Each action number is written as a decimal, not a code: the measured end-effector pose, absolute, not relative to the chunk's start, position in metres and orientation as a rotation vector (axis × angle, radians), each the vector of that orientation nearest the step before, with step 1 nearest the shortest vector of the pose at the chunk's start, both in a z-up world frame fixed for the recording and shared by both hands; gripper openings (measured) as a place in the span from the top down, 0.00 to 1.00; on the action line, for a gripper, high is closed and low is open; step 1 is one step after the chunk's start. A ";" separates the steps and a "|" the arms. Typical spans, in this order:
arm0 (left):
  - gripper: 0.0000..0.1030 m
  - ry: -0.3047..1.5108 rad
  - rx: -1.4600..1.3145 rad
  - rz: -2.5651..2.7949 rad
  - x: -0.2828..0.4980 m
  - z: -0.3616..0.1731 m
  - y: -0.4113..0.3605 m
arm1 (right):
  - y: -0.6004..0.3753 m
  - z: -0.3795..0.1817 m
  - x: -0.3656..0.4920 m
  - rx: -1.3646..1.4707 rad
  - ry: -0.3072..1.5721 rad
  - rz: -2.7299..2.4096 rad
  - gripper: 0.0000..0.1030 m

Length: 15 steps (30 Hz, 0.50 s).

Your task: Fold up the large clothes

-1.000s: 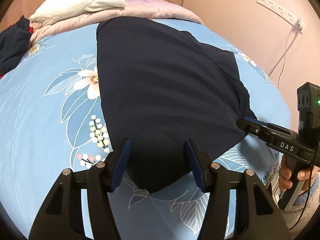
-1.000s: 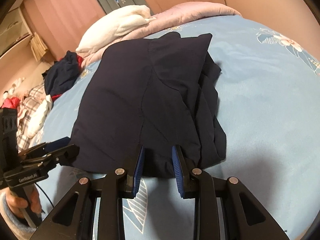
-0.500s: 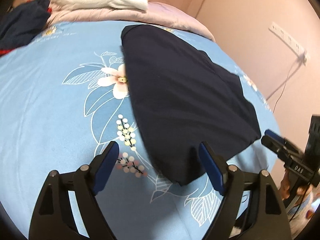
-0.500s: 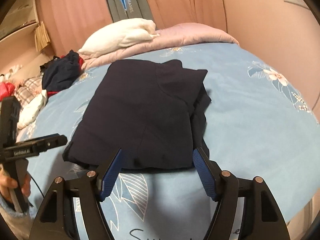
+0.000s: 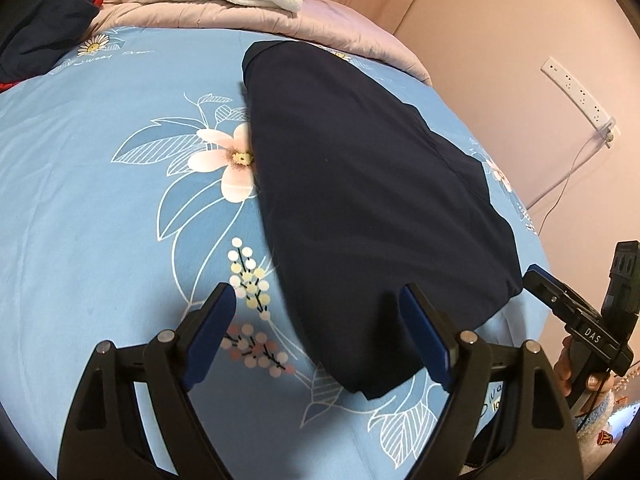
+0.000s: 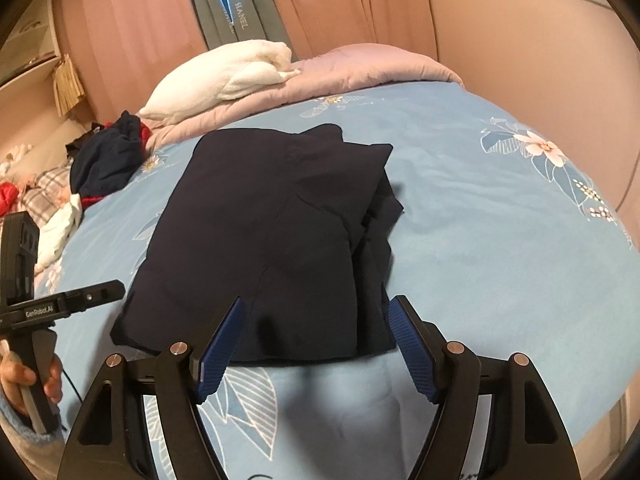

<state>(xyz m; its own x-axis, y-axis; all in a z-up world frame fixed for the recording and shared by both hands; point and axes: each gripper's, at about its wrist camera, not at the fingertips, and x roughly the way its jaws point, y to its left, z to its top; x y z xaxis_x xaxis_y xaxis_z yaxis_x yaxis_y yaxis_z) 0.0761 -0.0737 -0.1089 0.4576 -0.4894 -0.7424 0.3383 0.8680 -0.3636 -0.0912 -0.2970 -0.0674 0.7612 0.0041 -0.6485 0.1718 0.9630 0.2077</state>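
A dark navy garment point(image 5: 360, 184) lies folded into a rough rectangle on the blue floral bed sheet point(image 5: 100, 200); it also shows in the right wrist view point(image 6: 272, 240), with bunched layers along its right edge. My left gripper point(image 5: 320, 332) is open and empty, held above the garment's near left corner. My right gripper point(image 6: 316, 344) is open and empty, just above the garment's near edge. Each gripper appears in the other's view: the right gripper point(image 5: 576, 320) and the left gripper point(image 6: 68, 304).
A white towel point(image 6: 224, 76) lies on a pink quilt point(image 6: 360, 68) at the head of the bed. A pile of dark and red clothes point(image 6: 108, 156) sits at the left. A wall with a power strip point(image 5: 576, 92) stands right of the bed.
Both grippers opened wide and let go of the garment, then pulled back and up from its near edge. The garment now lies flat on the bed.
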 end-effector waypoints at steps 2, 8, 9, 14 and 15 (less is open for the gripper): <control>0.18 0.974 -0.176 -0.511 0.080 -0.110 -0.074 | -0.299 -0.068 -0.089 0.266 0.704 -0.092 0.28; 0.18 0.996 -0.191 -0.510 0.092 -0.115 -0.075 | -0.308 -0.072 -0.077 0.306 0.718 -0.064 0.25; 0.18 1.003 -0.202 -0.517 0.095 -0.116 -0.076 | -0.311 -0.073 -0.075 0.332 0.720 -0.040 0.24; 0.18 1.051 -0.337 -0.593 0.112 -0.123 -0.074 | -0.340 -0.086 -0.054 0.550 0.760 0.085 0.18; 0.18 1.057 -0.357 -0.603 0.116 -0.124 -0.074 | -0.347 -0.091 -0.048 0.597 0.772 0.096 0.18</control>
